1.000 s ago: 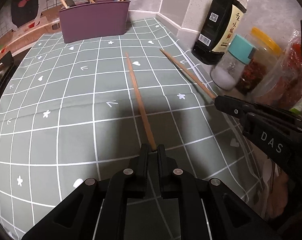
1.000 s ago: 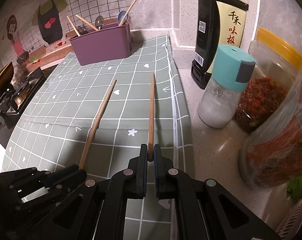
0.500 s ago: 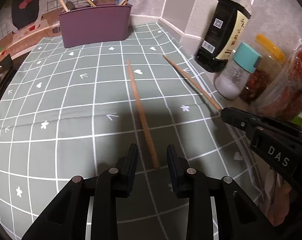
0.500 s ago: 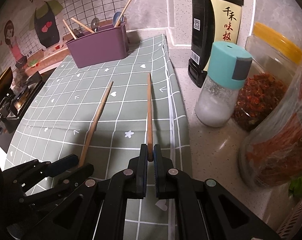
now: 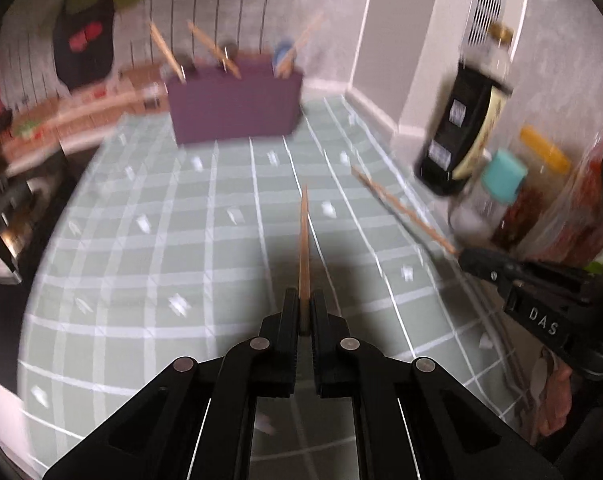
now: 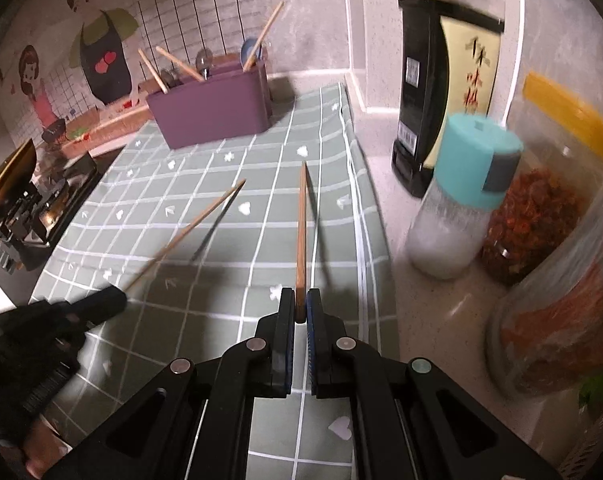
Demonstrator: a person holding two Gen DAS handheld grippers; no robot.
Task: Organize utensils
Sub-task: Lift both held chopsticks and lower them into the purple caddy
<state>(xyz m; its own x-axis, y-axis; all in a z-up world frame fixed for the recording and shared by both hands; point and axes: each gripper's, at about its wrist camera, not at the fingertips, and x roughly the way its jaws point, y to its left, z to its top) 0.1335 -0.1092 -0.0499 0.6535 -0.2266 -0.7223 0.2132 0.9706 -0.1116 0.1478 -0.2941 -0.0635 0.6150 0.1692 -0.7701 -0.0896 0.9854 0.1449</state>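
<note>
My left gripper (image 5: pixel 304 300) is shut on the near end of a wooden chopstick (image 5: pixel 304 240) and holds it above the green checked mat (image 5: pixel 161 240); it points toward the purple utensil holder (image 5: pixel 237 104). My right gripper (image 6: pixel 300 300) is shut on a second chopstick (image 6: pixel 301 232), also lifted off the mat. Each view shows the other gripper's chopstick, in the left wrist view (image 5: pixel 401 208) and in the right wrist view (image 6: pixel 189 232). The holder (image 6: pixel 213 116) stands at the far end of the mat with several chopsticks and spoons in it.
A dark soy sauce bottle (image 6: pixel 445 80), a teal-capped shaker (image 6: pixel 457 208) and a jar of red chili (image 6: pixel 541 208) stand on the counter to the right of the mat. A stove with a pan (image 6: pixel 17 192) lies at the left.
My left gripper was shut, opened half a second ago, and has shut on the chopstick again and lifted it. My right gripper has raised its chopstick off the mat. Both views tilted up.
</note>
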